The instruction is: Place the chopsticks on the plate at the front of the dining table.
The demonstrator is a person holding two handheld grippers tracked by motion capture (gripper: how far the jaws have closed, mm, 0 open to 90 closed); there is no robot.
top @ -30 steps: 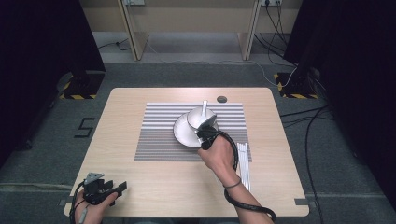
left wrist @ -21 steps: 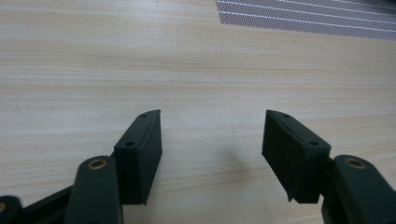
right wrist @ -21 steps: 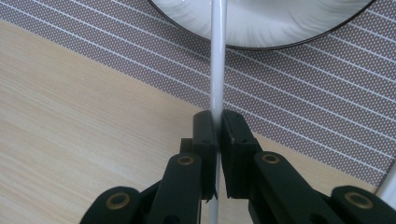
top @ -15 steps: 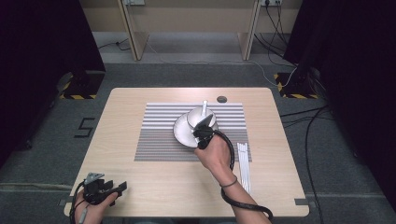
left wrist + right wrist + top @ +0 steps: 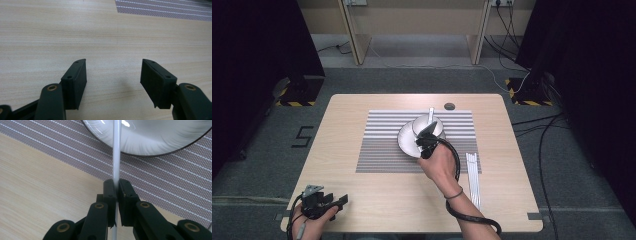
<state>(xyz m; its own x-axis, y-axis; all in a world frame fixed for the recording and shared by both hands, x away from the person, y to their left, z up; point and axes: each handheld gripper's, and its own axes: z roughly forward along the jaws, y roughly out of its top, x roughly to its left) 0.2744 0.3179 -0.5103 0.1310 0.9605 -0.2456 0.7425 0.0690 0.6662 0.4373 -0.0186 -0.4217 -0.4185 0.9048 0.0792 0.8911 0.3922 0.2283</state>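
Two grippers over one wooden table (image 5: 362,115), and only my right one was busy.

The striped mat (image 5: 377,145) covered the table's middle, and on it sat a white plate (image 5: 160,137) with a second one (image 5: 428,128) held on edge above it. My right gripper (image 5: 116,185) had its jaws pressed together on that upright plate's thin white rim, seen edge-on as a narrow strip. Beside the mat's right edge lay a bundle of white sticks (image 5: 473,175). My left gripper (image 5: 113,75) rested near the table's front left corner, jaws wide apart over bare wood.
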